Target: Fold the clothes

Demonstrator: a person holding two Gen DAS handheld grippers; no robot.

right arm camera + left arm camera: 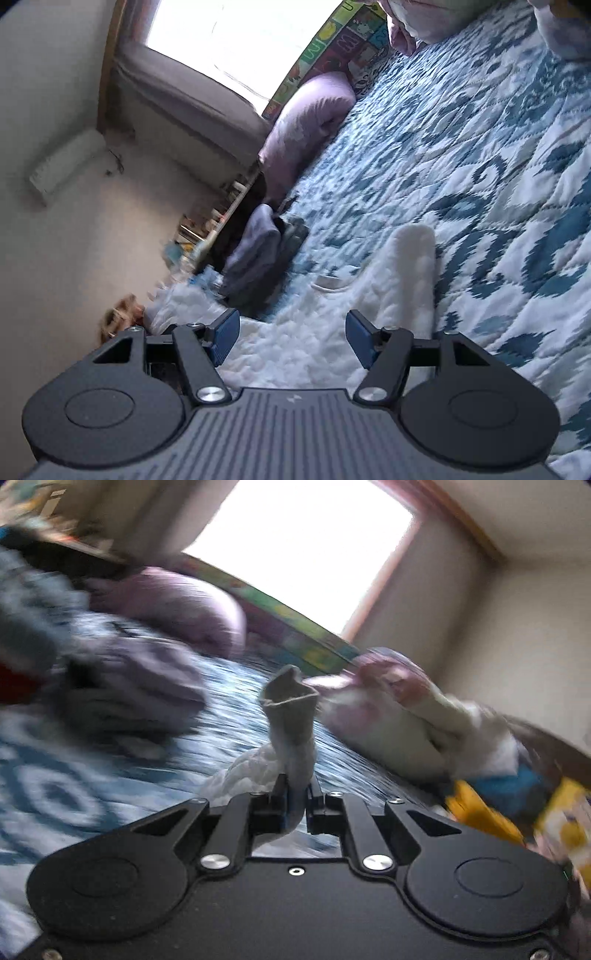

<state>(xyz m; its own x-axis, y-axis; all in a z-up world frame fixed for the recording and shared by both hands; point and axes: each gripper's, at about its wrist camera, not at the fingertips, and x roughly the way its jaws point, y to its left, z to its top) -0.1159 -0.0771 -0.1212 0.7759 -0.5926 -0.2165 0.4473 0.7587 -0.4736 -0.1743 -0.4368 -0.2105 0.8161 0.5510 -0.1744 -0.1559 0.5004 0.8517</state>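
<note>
1. Left gripper (295,794) clamps a grey sock (291,723), frame center, lifted over the quilt (55,794).
2. Right gripper (291,332) jaws apart, empty, above white cloth (369,295), lower center.
3. Advice: right should pinch sock's free end & pull taut before folding.

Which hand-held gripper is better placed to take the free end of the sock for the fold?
Probably the right. The right hand-held gripper is open and empty above the white cloth. The left hand-held gripper is already shut on the sock.
</note>
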